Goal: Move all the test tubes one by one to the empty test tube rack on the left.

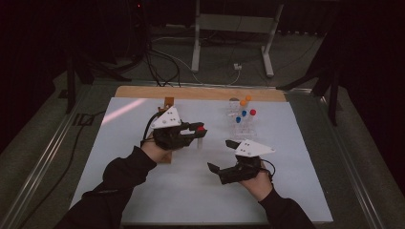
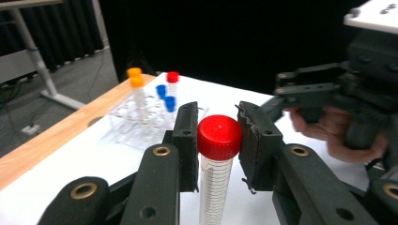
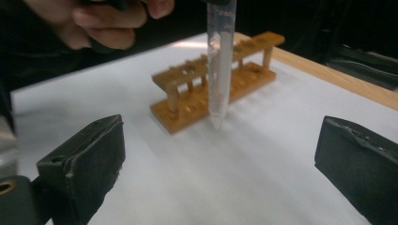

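Note:
My left gripper is shut on a clear tube with a red cap, pinching it just under the cap and holding it upright above the white table. In the left gripper view the red cap sits between the two pads and the graduated tube hangs down. The right gripper view has the tube's pointed tip hanging a little above the sheet, in front of a wooden rack. My right gripper stands open to the right of the tube, its pads wide apart with nothing between them.
A clear plastic rack stands at the back right of the white sheet; it holds several tubes with blue, orange and red caps. The wooden rack lies partly under my left hand. A wooden strip edges the table's far side.

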`<state>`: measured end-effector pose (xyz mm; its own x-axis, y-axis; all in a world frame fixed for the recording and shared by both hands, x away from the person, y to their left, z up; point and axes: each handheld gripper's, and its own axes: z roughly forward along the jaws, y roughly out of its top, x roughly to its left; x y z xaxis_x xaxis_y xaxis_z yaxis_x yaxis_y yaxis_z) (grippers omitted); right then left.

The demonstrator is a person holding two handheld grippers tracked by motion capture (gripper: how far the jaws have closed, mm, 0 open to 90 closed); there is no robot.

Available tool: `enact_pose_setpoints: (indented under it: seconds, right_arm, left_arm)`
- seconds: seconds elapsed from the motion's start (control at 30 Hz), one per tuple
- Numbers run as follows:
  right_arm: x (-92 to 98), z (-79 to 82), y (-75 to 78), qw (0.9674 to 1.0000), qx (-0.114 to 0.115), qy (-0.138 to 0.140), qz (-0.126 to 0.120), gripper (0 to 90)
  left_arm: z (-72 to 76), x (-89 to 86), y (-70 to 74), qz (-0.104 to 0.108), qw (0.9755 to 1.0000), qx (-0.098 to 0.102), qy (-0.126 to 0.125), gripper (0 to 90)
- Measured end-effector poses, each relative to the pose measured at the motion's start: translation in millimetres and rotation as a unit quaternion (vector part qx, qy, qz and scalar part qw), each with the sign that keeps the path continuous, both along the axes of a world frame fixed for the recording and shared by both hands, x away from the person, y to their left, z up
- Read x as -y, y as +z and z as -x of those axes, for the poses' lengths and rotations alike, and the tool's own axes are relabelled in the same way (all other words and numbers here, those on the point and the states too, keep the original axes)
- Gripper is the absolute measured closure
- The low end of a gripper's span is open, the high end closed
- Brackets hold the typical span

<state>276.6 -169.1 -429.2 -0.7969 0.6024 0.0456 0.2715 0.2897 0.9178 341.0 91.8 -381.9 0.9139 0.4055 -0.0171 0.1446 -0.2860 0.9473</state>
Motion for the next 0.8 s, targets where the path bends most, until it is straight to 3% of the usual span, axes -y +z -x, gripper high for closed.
enact_pose_setpoints:
  seconds: [0.13, 0.2, 0.3, 0.33, 0.4, 0.43, 0.8]
  right_arm:
    - [3.6, 0.0, 0.9, 0.9999, 0.003, 0.007, -0.013, 0.5]
    - [4.3, 0.5, 0.5, 0.9998, 0.012, 0.005, -0.013, 0.5]
    - [4.8, 0.2, -0.3, 0.9998, 0.017, 0.005, -0.013, 0.5]
    - [4.7, 0.1, -0.5, 0.9997, 0.020, 0.003, -0.010, 0.5]
    - [4.7, -0.2, -1.2, 0.9997, 0.023, 0.006, -0.011, 0.5]
    - [4.9, -0.4, -1.4, 0.9997, 0.021, 0.007, -0.012, 0.5]
    - [3.8, -0.4, -2.1, 0.9997, 0.023, 0.011, -0.001, 0.6]
  left_arm:
    - [-7.3, -8.2, 4.9, -0.003, 0.9998, 0.006, 0.020, 71.4]
    - [-15.6, -18.8, 10.3, -0.003, 0.9991, 0.011, 0.040, 71.4]
    - [-21.8, -25.7, 13.3, -0.003, 0.9986, 0.012, 0.052, 71.4]
    - [-27.9, -31.9, 15.7, -0.005, 0.9976, 0.014, 0.068, 71.4]
    - [-30.3, -34.2, 16.6, -0.003, 0.9973, 0.012, 0.072, 71.4]
    - [-36.6, -40.2, 19.4, -0.006, 0.9962, 0.014, 0.086, 71.4]
    - [-65.1, -57.3, 26.0, -0.006, 0.9908, 0.027, 0.133, 71.4]
